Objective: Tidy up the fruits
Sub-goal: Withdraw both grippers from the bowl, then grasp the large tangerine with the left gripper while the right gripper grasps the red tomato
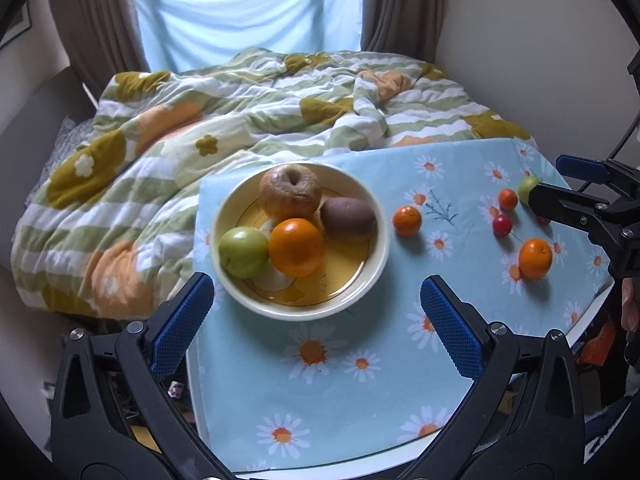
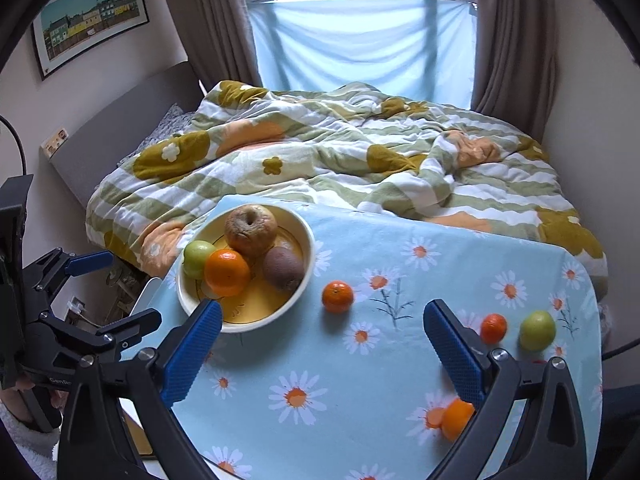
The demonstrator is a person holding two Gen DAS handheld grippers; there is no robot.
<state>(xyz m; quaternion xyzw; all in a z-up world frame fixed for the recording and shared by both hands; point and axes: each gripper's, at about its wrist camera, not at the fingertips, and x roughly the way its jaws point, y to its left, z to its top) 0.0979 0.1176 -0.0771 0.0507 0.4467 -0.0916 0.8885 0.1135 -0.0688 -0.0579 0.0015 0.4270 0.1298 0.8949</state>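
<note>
Blue daisy cloth [image 1: 360, 400] covers your desk [image 2: 146, 292], whose white rim shows bare at the left and near edges. The far edge butts against the bed [image 2: 320, 152], so your open room is the stretch of cloth between the bowl and the loose fruit on the right.

Your left tongs [image 1: 318, 322] are spread wide and hold nothing; the bowl [image 1: 236, 304] sits just beyond and between their tips, near the desk's left edge. It holds an apple [image 1: 290, 192], a kiwi [image 1: 348, 218], an orange [image 1: 295, 246] and a green apple [image 1: 243, 252].

Your right tongs [image 2: 322, 346] are also spread and empty. A mandarin [image 2: 338, 296] lies on the cloth ahead, between the tips. A second mandarin [image 2: 493, 328] and a green fruit [image 2: 537, 330] lie just outside the right tip, near the desk's right edge. Another orange [image 2: 458, 418] is partly hidden behind the right finger. A small red fruit [image 1: 502, 225] shows in the left view only.
</note>
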